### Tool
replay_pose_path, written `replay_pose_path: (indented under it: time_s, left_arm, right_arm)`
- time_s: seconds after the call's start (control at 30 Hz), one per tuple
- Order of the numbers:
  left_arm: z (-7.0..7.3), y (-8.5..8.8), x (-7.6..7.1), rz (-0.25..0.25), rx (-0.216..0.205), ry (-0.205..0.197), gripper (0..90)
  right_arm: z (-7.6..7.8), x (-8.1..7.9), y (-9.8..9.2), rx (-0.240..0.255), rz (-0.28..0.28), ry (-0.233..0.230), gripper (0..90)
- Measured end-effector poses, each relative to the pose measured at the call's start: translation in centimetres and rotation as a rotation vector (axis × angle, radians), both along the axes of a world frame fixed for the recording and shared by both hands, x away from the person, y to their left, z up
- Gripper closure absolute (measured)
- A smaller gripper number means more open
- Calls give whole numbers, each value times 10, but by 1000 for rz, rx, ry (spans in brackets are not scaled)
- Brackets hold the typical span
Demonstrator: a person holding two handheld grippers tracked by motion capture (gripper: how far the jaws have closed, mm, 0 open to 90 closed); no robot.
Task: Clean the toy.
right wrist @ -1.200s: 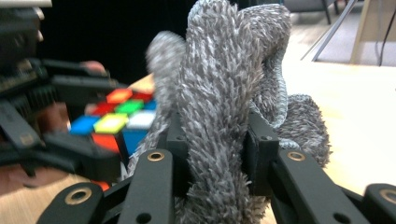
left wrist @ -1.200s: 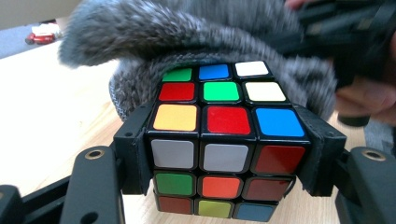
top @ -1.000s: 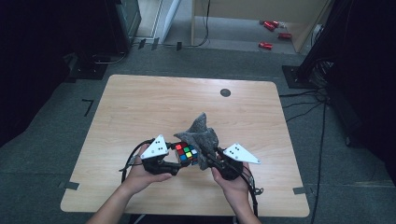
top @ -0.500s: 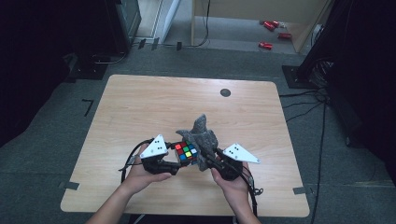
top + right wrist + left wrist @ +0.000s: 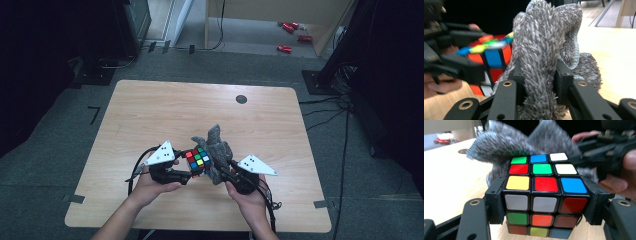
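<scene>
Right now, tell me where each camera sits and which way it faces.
High view: above the person's side, looking forward and down at the table; forearms, both hands, left gripper and right gripper show.
Left gripper view: rides the left gripper, looking along its fingers, shut on the cube; the other hand shows beyond.
Right gripper view: rides the right gripper, fingers shut on the grey cloth.
Shared: cube and cloth appear in all three.

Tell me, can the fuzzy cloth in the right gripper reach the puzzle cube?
Probably yes: the grey cloth pinched in the right gripper already lies against the cube held by the left gripper; nothing stands between.
</scene>
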State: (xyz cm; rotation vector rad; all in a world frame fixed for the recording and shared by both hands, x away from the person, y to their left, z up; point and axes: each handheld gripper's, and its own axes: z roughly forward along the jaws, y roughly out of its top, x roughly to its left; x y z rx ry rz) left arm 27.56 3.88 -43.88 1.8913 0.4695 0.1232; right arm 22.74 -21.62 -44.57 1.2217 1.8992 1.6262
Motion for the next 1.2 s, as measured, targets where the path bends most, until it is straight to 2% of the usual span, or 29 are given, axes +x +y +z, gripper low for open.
replay_pose_path:
  time_s: [0.1,0.2,0.4,0.5,0.6,0.73,0.9,1.03,1.2]
  left_arm:
    - [-1,-4,-3,-13,9,-7,349]
    - [2,-2,-3,-16,-15,1,349]
    - [5,5,1,6,-38,11,349]
    - [5,6,2,7,-40,10,349]
    - [3,5,2,-10,-32,16,349]
    - [1,-1,-2,-34,-4,11,349]
    - [2,0,0,-11,8,9,349]
    - [3,5,4,0,-18,20,349]
    - [3,6,4,7,-21,19,349]
  right_arm:
    - [3,1,-3,18,-3,-8,692]
    - [0,2,-4,32,0,-1,692]
    - [-9,3,0,18,24,38,688]
    - [-9,3,1,18,29,45,687]
    - [-4,2,0,10,28,31,687]
    - [3,1,-2,27,14,1,688]
    - [-5,3,-2,31,9,16,691]
    - [-6,3,1,23,22,27,690]
    - [5,0,-2,31,25,-13,687]
